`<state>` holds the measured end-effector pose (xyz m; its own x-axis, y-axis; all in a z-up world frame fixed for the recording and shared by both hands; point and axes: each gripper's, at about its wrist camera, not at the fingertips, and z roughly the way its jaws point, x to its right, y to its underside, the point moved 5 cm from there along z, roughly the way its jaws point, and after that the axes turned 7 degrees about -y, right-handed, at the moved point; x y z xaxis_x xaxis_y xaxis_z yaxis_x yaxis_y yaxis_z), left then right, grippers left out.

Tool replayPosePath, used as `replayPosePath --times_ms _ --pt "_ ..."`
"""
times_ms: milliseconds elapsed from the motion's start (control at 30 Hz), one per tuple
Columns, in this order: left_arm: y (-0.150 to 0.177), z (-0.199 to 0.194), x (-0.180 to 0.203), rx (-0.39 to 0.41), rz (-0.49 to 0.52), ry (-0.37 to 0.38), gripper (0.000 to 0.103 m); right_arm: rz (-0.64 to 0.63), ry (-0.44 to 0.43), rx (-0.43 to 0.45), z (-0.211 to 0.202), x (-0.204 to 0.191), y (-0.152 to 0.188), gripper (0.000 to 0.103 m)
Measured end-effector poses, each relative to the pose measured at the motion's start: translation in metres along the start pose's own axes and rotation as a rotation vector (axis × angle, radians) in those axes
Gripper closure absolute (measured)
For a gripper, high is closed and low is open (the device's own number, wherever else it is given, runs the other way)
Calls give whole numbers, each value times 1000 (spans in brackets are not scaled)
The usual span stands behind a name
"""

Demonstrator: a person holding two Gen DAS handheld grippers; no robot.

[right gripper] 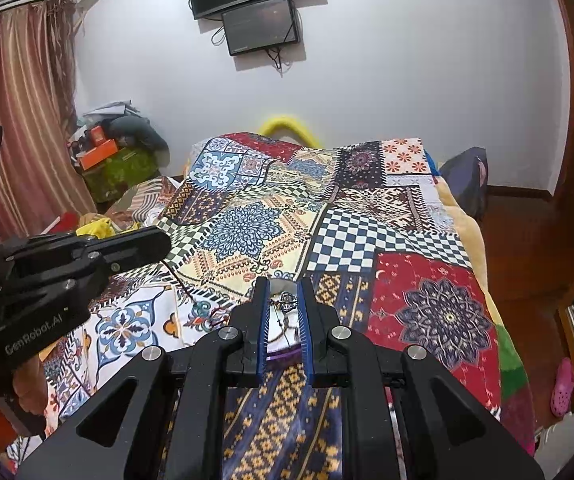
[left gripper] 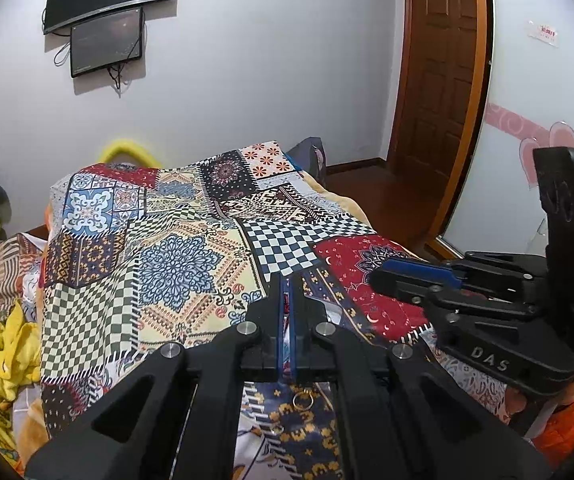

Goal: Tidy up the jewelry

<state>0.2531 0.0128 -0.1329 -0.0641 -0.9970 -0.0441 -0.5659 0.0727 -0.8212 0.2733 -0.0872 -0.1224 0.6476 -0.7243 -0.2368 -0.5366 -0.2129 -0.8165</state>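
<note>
A multicoloured patchwork-print quilt (right gripper: 247, 224) covers the bed. The black left gripper (left gripper: 287, 300) has its blue-padded fingers pressed together; whether anything is pinched is unclear. The black right gripper (right gripper: 283, 300) is spread over a silver ornamental jewelry piece (right gripper: 285, 301). A thin gold ring (left gripper: 302, 401) lies on the quilt beneath the left gripper.

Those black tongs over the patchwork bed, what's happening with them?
A person holds a pair of tongs in each hand over a patchwork blanket to sort jewelry. The right tongs are partly open, with a small silvery trinket between the tips; whether they touch it is unclear. The left tongs look closed, holding nothing I can see. A small gold ring lies on the blanket beneath them.
</note>
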Motion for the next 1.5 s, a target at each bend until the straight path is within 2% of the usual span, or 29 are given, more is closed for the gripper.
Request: replayPosePath --times_ms 233,400,567,667,967,1167,1333,1500 --pt "-2 19 -3 -11 -15 11 103 -5 -22 -23 20 1 -2 91" --pt "7 41 -5 -59 -21 30 103 -20 -28 -57 36 2 3 91" --pt "34 73 -2 -223 -21 85 103 -6 -61 -112 54 8 10 91" --pt "45 79 -2 -267 -30 104 103 -10 -71 -151 64 10 16 91" --pt "49 70 -6 -248 2 65 101 -43 -75 -215 77 7 28 91" --pt "41 60 -11 -222 -3 33 90 -28 -87 -234 78 6 26 91" --pt "33 46 -18 -190 -20 10 70 -26 -85 -251 73 3 22 85" --pt "27 31 -25 -167 -36 -7 69 -37 -51 -208 54 2 12 83"
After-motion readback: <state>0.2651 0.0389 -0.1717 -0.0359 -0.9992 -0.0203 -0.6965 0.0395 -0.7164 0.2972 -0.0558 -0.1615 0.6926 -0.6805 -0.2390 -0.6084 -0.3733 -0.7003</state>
